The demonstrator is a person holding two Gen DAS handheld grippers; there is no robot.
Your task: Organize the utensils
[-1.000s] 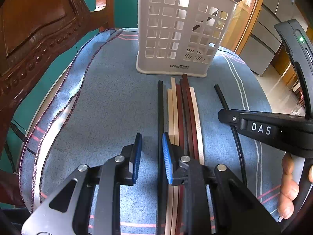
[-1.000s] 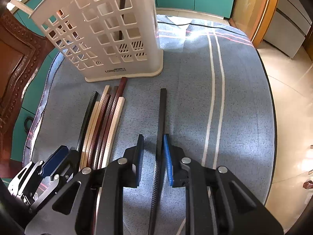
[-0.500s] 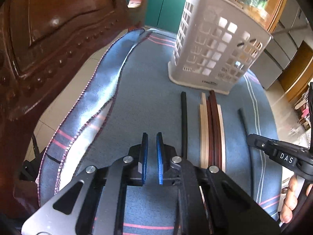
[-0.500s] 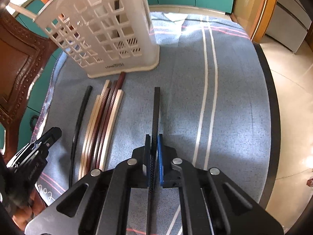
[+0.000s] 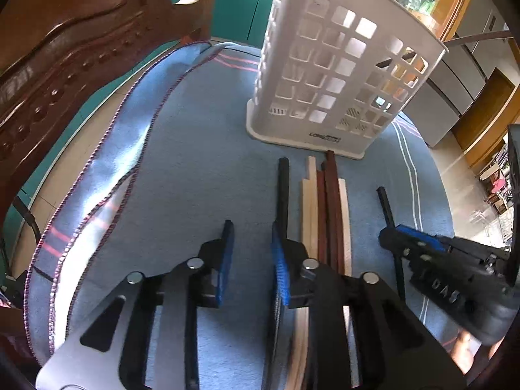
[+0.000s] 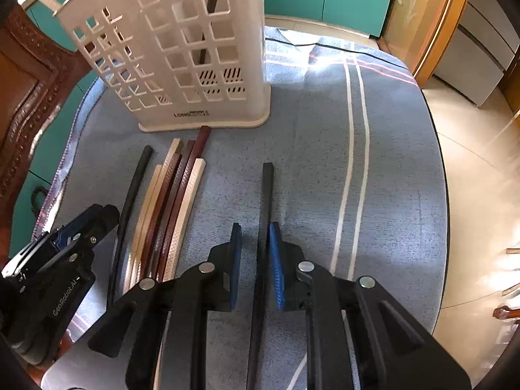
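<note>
A white slotted utensil basket (image 5: 341, 74) (image 6: 182, 48) stands upright on the blue cloth, with a brown stick (image 6: 211, 3) inside it. In front of it lie a black chopstick (image 5: 282, 188), a bundle of cream and brown chopsticks (image 5: 325, 201) (image 6: 172, 195), and a single black chopstick (image 6: 266, 191) (image 5: 386, 208). My left gripper (image 5: 252, 227) (image 6: 104, 211) hovers just left of the first black chopstick; its jaws are opening with nothing between them. My right gripper (image 6: 255, 230) (image 5: 390, 234) straddles the single black chopstick, which lies on the cloth; its jaws are opening.
A carved wooden chair (image 5: 65, 48) (image 6: 26, 97) stands close on the left. The blue striped cloth (image 6: 357, 130) covers a round table whose edge (image 6: 442, 178) curves along the right, with tiled floor beyond. Teal cabinets stand behind the basket.
Both grippers closed half a second ago and have since reopened. The right one had closed around the single black chopstick, which still lies flat. The left gripper has shifted back toward the chopsticks.
</note>
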